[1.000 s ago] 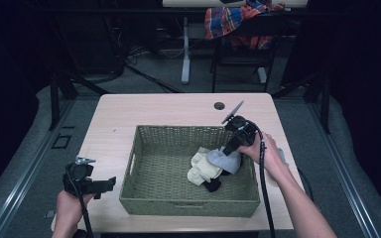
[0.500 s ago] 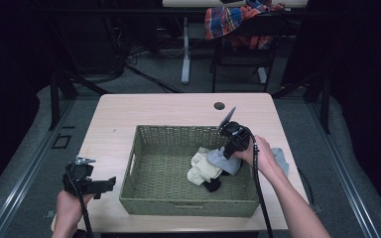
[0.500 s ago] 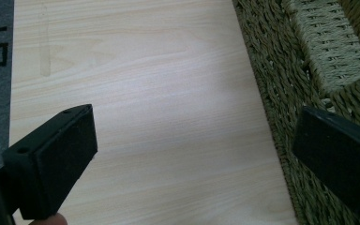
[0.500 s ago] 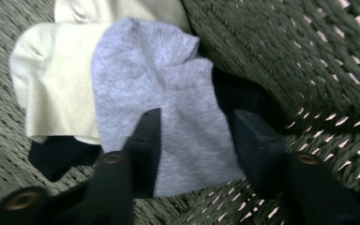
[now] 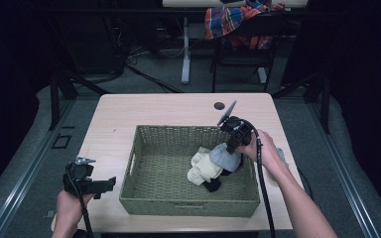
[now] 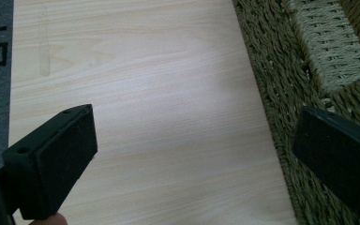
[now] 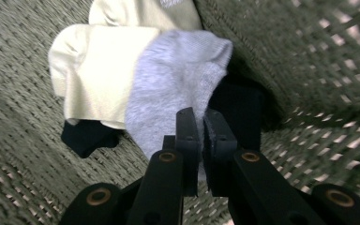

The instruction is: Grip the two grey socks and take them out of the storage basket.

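right gripper (image 7: 200, 140) moved slightly toward basket centre, jaws just closed on grey sock (image 7: 178, 89)

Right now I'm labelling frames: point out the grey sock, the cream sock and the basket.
grey sock (image 7: 178, 79), right gripper view, its middle.
cream sock (image 7: 101, 77), right gripper view, its body.
basket (image 5: 188, 202), high view, near wall.

The right gripper (image 5: 226, 157) is reaching into the basket (image 5: 144, 148), apparently pinching the grey sock (image 5: 224, 157); the left gripper (image 5: 110, 182) is waiting at eight o'clock.
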A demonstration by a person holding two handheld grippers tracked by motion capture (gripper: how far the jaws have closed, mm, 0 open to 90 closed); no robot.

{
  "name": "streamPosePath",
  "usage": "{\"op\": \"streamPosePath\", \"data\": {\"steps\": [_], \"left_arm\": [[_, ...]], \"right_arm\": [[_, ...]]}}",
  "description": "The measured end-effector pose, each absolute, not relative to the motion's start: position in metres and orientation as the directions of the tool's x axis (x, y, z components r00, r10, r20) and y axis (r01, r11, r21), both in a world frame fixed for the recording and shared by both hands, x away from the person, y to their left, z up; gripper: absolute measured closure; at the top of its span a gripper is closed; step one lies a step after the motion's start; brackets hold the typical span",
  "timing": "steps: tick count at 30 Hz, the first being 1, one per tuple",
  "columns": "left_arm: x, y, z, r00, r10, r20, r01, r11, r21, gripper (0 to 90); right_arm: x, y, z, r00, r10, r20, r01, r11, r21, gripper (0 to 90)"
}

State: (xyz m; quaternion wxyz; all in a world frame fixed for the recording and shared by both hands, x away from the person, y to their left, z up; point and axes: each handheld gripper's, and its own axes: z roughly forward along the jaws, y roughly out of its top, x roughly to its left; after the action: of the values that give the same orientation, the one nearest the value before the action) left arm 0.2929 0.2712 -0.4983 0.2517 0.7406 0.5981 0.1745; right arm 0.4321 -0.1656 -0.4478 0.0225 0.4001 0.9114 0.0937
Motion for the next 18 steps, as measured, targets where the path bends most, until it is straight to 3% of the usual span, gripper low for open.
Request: {"op": "streamPosePath", "data": {"steps": [18], "left_arm": [[0.293, 0.272, -0.498, 0.22, 0.975, -0.042, 0.798, -0.155, 0.583, 0.7]], "right_arm": [[0.434, -0.16, -0.398, -0.718, 0.696, 0.023, 0.683, 0.697, 0.218, 85.9]]}}
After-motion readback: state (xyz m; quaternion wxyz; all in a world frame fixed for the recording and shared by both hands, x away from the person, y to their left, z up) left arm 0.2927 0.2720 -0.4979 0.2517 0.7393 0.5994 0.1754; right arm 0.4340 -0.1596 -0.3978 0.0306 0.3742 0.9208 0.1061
